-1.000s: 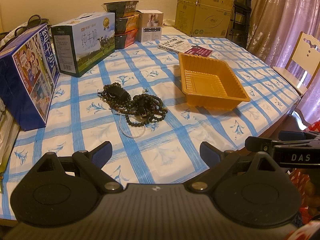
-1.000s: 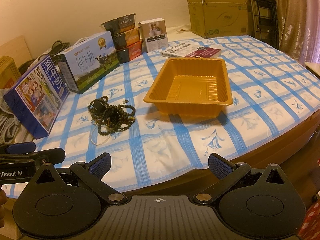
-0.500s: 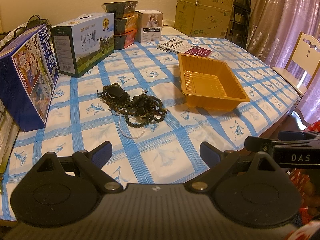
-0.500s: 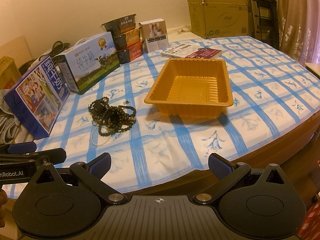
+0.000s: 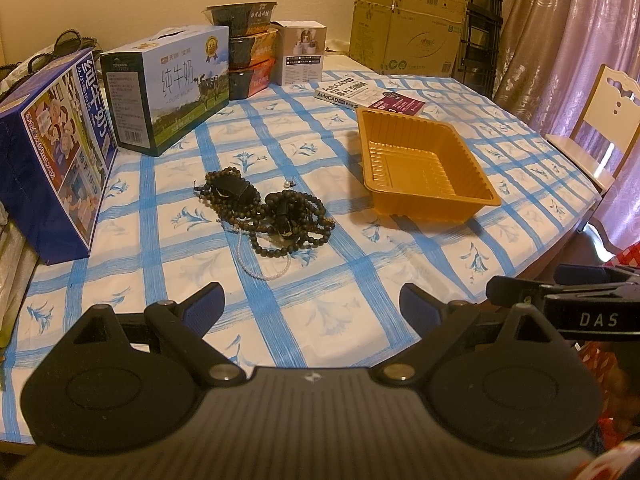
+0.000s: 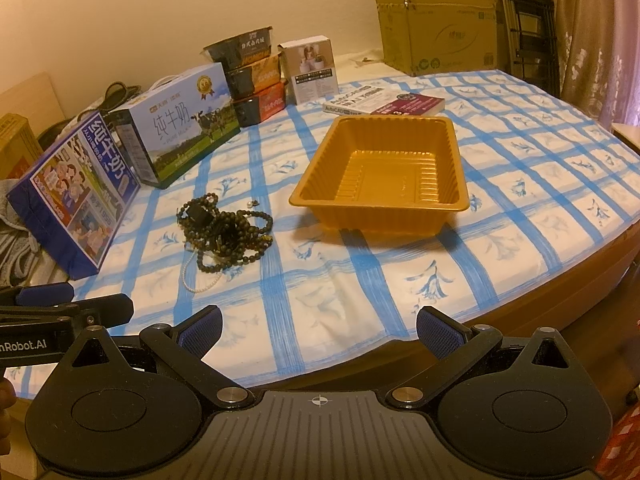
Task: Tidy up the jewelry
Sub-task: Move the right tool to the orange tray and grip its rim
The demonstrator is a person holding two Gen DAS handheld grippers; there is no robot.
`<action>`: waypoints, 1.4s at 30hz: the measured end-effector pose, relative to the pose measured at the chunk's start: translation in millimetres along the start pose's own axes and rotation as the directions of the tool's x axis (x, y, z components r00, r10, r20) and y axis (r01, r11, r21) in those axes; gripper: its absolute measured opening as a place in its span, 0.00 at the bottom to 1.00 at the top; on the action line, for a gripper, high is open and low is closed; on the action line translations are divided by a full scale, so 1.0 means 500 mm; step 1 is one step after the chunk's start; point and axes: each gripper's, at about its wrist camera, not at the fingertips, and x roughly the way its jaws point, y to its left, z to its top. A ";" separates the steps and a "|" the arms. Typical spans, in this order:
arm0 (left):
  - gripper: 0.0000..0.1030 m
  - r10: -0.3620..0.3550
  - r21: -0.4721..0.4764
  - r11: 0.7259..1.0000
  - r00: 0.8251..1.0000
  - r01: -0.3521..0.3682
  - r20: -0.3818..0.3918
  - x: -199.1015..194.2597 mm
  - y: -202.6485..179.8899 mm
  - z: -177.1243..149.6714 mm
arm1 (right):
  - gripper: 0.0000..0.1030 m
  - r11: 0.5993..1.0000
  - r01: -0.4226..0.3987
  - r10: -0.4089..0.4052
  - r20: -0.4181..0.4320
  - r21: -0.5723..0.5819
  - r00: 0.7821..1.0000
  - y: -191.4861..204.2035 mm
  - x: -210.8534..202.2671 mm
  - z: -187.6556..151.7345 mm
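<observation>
At the near table edge, the left gripper (image 5: 312,304) and right gripper (image 6: 318,330) are hovering with fingers spread wide and empty, likely readying a first pick. Further in, the beads (image 5: 266,212) are lying tangled on the cloth (image 5: 320,320), with the tray (image 6: 380,204) sitting empty beside them, probably waiting to receive them

Counted items are lying on one table (image 5: 320,320). One orange tray (image 5: 424,168) is sitting there. One heap of dark bead strings (image 5: 268,212) is lying beside it; the number of strings cannot be told. One white bead strand (image 5: 260,272) is showing, and one small pearl piece (image 5: 289,185). Two milk cartons (image 5: 172,88) are standing, three stacked food tubs (image 5: 248,52), one small white box (image 5: 302,54), one book (image 5: 368,94), one cardboard box (image 5: 408,36), one chair (image 5: 600,120).
</observation>
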 end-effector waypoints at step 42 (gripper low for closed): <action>0.88 0.018 -0.005 1.000 1.000 -0.017 0.023 0.294 0.066 0.079 | 0.64 0.885 0.170 -0.351 0.379 0.434 0.856 -0.240 0.287 0.065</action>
